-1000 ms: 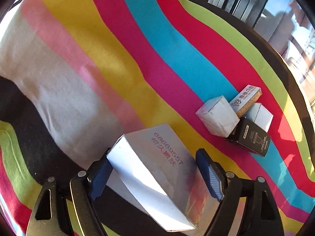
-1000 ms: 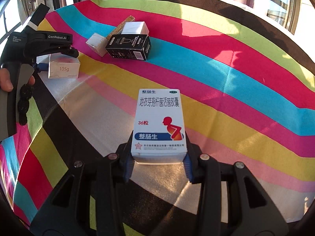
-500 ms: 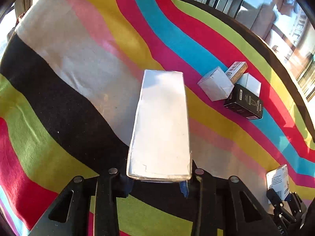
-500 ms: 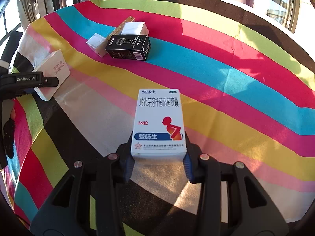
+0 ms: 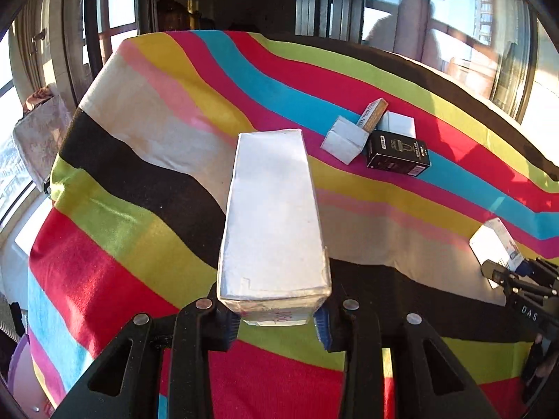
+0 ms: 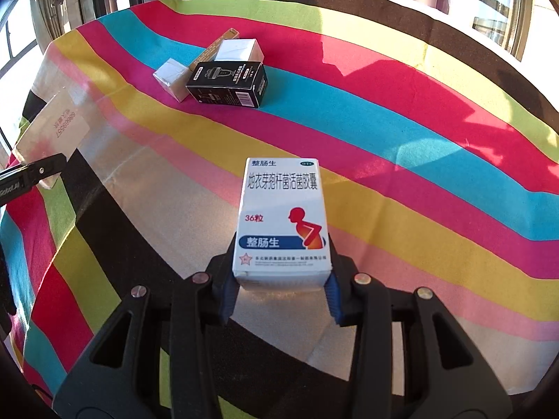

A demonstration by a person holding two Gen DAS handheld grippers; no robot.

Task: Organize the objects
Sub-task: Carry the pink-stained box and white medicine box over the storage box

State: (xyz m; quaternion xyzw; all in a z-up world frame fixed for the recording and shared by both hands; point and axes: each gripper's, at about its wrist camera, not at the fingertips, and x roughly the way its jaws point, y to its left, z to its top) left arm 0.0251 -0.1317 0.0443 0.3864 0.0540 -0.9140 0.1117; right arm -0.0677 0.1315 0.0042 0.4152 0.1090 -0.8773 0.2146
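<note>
A long white box (image 5: 272,209) with red print on its underside is lifted above the striped cloth, between the pads of my left gripper (image 5: 276,317), whose jaws are still closing on its near end. The right wrist view shows that same box (image 6: 52,129) at the far left. My right gripper (image 6: 281,293) is shut on a white medicine box (image 6: 283,216) with blue lettering and a red figure, held over the grey stripe. This medicine box (image 5: 496,244) also shows at the right of the left wrist view.
A cluster lies on the pink and blue stripes: a black box (image 6: 227,83), a small white box (image 6: 171,76), a tan box (image 6: 216,45) and another white box (image 6: 237,50). The striped tablecloth (image 6: 419,160) ends at dark edges, with windows beyond.
My left gripper closed on the long white box, lifted it off the cloth and rolled it lengthwise, pulling back toward the table's left side. The right gripper and its medicine box stayed still.
</note>
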